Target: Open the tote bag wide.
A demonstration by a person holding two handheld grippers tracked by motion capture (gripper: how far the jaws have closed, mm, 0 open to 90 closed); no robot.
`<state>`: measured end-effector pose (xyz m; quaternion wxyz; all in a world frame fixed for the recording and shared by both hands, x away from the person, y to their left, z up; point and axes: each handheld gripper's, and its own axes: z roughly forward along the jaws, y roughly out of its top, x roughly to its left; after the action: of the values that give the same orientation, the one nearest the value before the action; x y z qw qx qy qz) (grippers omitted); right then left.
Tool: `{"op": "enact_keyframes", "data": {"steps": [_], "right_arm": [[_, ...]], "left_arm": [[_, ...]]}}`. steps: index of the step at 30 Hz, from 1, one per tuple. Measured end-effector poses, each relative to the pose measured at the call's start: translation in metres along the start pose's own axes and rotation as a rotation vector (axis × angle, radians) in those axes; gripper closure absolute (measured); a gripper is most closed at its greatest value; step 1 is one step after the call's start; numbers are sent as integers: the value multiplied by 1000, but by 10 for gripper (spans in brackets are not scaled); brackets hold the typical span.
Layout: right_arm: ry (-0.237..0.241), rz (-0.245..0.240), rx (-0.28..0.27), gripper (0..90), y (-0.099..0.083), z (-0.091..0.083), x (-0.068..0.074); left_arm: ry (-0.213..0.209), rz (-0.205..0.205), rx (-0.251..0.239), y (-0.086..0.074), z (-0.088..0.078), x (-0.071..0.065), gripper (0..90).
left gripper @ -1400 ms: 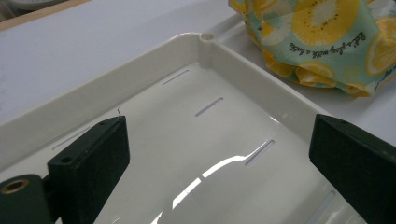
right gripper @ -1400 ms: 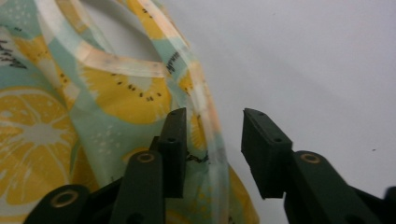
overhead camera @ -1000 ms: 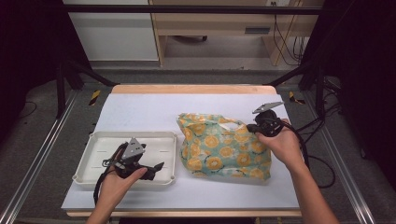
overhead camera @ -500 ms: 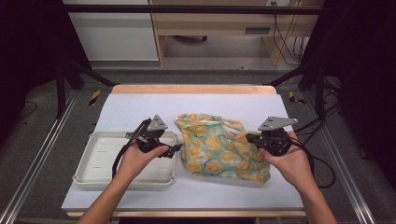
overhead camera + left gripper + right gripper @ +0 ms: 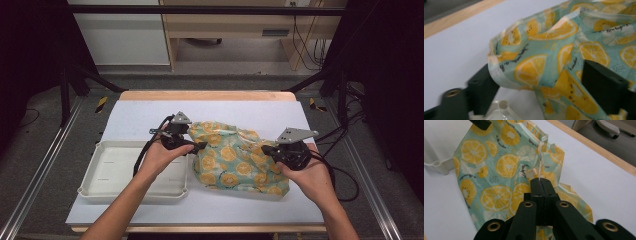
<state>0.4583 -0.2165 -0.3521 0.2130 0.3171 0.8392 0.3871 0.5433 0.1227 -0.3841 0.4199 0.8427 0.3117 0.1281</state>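
Right gripper (image 5: 540, 185) clamped on the lemon-print cloth's (image 5: 235, 162) edge. My left gripper (image 5: 544, 82) has just been closing, jaws apart around the opposite corner. Next: pinch, then spread.
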Motion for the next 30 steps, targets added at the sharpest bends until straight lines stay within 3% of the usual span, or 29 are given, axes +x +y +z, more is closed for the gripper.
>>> {"op": "enact_keyframes", "data": {"steps": [2, 3, 4, 5, 8, 13, 18, 21, 24, 30], "right_arm": [[-1, 1, 0, 900, 0, -1, 0], [-1, 1, 0, 900, 0, -1, 0], [-4, 1, 1, 900, 0, -1, 0], [-7, -2, -4, 900, -1, -3, -1], [-15, -5, -17, 900, -4, -11, 0], [-30, -20, -47, 900, -16, -29, 3], [-51, -2, -68, 900, -35, -47, 4], [-63, 5, -86, 900, -42, -55, 5], [-70, 12, -106, 900, -53, -63, 10], [-61, 18, -140, 900, -78, -76, 19]], "left_arm": [[8, 40, -23, 1, -2, -6, 426], [8, 40, -23, 1, -2, -6, 493], [0, 47, -24, 2, -3, -8, 493], [-2, 74, -36, 2, -6, -12, 658], [-11, 79, -46, 0, -13, -18, 784], [-5, 150, -43, -10, -33, -32, 845], [-19, 171, -57, -22, -46, -42, 878], [-23, 173, -64, -30, -49, -47, 883], [4, 206, -41, -40, -47, -54, 888], [13, 192, -43, -52, -45, -56, 888]]}}
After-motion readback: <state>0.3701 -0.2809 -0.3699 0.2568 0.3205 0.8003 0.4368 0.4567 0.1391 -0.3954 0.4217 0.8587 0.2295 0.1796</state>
